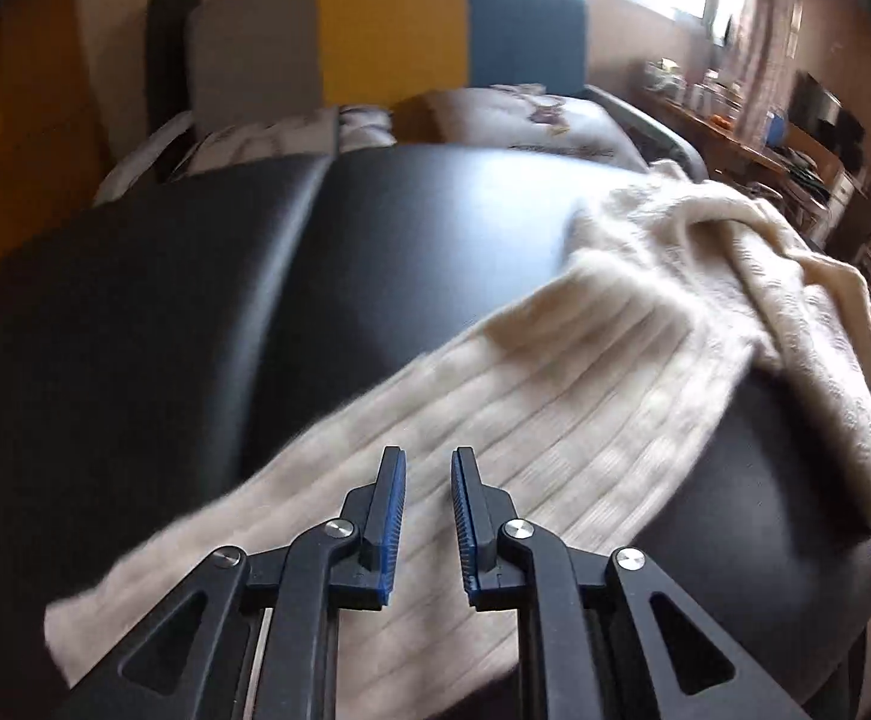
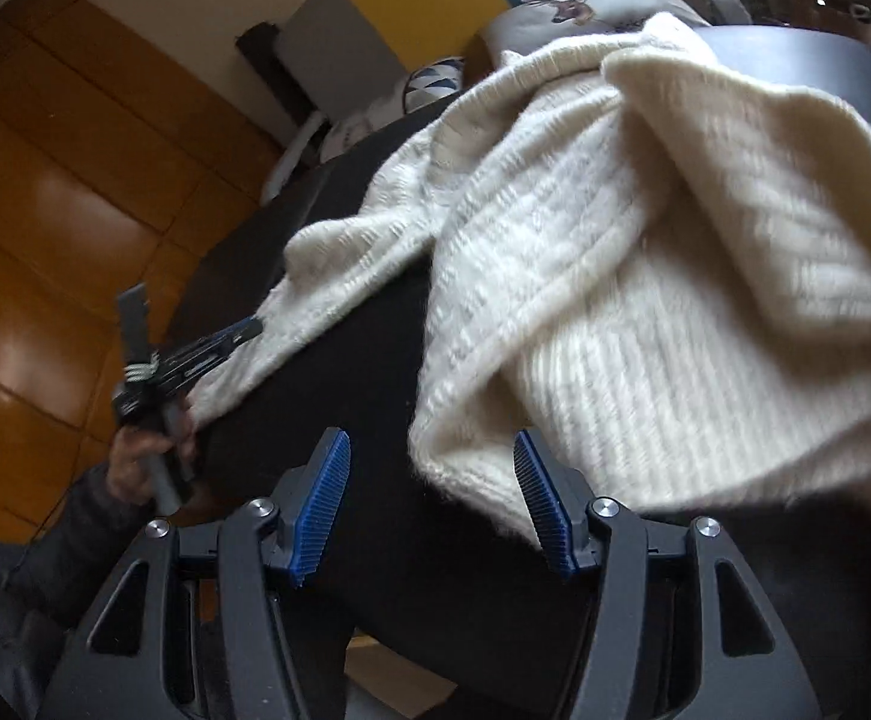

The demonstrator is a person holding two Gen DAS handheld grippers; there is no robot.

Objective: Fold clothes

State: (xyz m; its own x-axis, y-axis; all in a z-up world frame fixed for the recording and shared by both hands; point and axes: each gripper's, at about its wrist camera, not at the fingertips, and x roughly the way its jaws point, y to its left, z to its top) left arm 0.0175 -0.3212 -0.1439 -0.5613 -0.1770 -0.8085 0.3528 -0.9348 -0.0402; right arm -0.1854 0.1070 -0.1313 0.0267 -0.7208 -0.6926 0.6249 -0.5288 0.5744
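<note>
Black tabletop (image 1: 375, 252), with cream knitted sweater (image 2: 615, 240) spread loosely across, ready for folding. Right tool (image 2: 432, 480) apart, sweater edge between, unpinched. Left tool (image 1: 427, 492) slightly apart above sweater, gripping nothing.

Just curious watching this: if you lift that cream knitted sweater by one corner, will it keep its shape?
Probably not. The sweater already slumps in soft folds over the black table, so it would likely droop. Its thick fuzzy knit should grip rather than slip.
</note>
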